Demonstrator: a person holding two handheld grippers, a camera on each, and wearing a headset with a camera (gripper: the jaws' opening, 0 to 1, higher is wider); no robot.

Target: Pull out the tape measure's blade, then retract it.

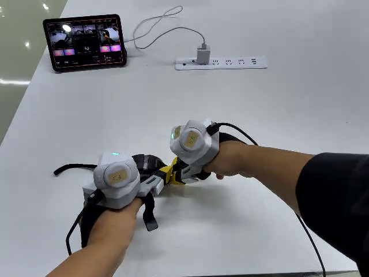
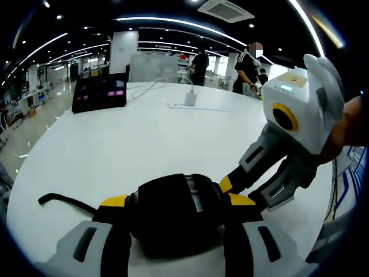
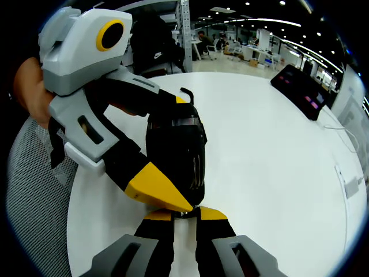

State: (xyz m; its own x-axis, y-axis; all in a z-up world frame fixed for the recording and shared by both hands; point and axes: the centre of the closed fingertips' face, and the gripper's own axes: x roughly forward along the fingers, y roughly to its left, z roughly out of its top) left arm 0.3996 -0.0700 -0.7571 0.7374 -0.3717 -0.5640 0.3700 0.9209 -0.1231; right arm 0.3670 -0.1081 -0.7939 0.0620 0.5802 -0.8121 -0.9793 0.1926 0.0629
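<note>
A black tape measure (image 1: pixel 146 163) lies on the white table (image 1: pixel 242 109), its black wrist strap (image 1: pixel 68 168) trailing to the left. My left gripper (image 1: pixel 151 172) is shut on its body; in the left gripper view the case (image 2: pixel 176 212) sits between the yellow-tipped jaws. My right gripper (image 1: pixel 172 175) comes in from the right. Its jaws are pinched together at the case's mouth (image 3: pixel 185 214), apparently on the blade's end hook. No length of blade shows outside the case (image 3: pixel 173 147). The left gripper's yellow fingertip (image 3: pixel 153 186) presses on the case's side.
A tablet (image 1: pixel 85 41) with a lit screen stands at the back left. A white power strip (image 1: pixel 222 62) with a charger and a white cable (image 1: pixel 155 32) lies at the back centre. People (image 2: pixel 248 66) stand beyond the table. The table's near edge is close below my arms.
</note>
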